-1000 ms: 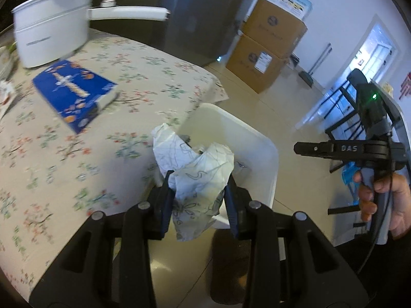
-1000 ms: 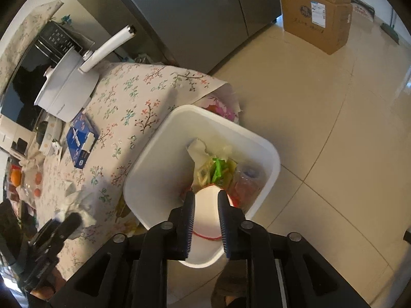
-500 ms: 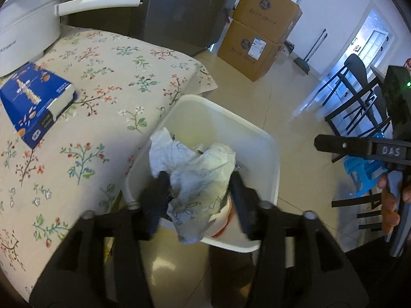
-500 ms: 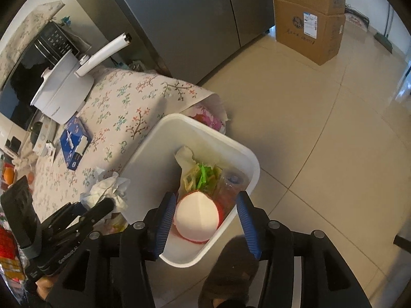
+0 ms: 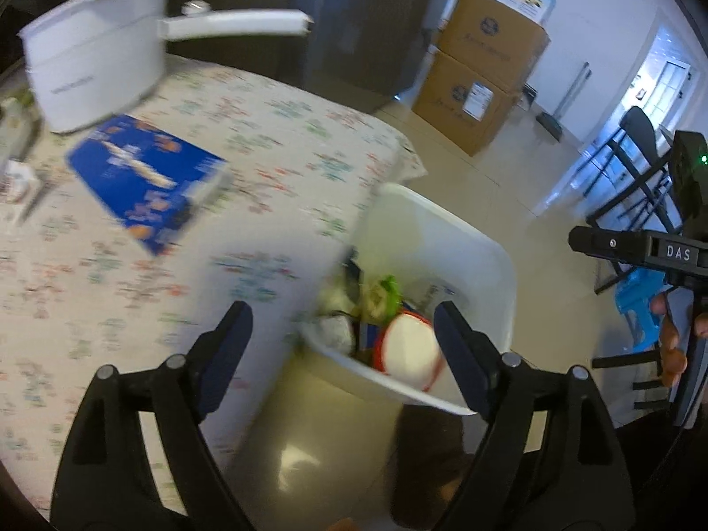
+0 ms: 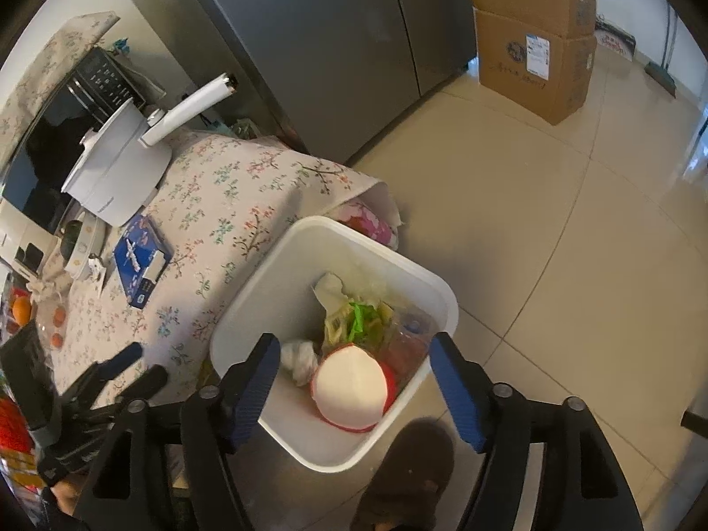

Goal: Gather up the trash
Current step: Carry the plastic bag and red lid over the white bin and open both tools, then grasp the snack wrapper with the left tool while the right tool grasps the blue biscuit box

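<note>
Claws both stood spread wide with nothing between their fingers. The left claw (image 5: 340,332) hung over the seam where the bench (image 5: 265,141) met the white bin (image 5: 478,248), its view smeared with motion blur. The right claw (image 6: 356,380) hovered straight above that bin (image 6: 354,239), which stood on the floor against the bench edge. Inside lay the trash: a crumpled white tissue (image 6: 301,356) at the near-left, touching a white bowl with a red rim (image 6: 352,391), and behind them a yellow-green wrapper (image 6: 358,318) beside a clear plastic bottle (image 6: 409,338). Out on the floral cloth, a blue box (image 6: 139,261) lay flat, well apart from the bin, with a white pot (image 6: 117,168) just beyond it. Farther off, cardboard boxes (image 6: 533,22) sat stacked on the tiled floor.
</note>
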`<action>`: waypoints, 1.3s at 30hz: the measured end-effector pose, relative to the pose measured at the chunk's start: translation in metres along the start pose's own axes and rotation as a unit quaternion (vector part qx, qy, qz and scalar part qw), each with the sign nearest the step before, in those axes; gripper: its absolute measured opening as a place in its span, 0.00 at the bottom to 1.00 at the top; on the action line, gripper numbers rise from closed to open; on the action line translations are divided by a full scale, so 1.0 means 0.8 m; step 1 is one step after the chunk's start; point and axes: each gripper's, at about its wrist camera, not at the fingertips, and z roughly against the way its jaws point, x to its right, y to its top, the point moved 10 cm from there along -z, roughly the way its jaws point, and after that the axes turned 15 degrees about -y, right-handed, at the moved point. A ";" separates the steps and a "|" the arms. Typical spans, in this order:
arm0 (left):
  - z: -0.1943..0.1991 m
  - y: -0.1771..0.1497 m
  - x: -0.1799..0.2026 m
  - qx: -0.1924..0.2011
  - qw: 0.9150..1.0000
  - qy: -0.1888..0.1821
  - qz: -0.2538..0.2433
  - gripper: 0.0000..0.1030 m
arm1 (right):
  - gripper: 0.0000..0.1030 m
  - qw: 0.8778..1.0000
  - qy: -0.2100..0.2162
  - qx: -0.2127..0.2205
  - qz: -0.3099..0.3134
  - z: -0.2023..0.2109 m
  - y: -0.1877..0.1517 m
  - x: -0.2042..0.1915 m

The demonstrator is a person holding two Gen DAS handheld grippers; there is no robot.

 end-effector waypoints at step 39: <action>0.123 0.106 -0.380 0.066 0.967 0.189 0.160 0.99 | 0.93 0.943 0.092 0.065 0.314 -0.078 0.062 -0.403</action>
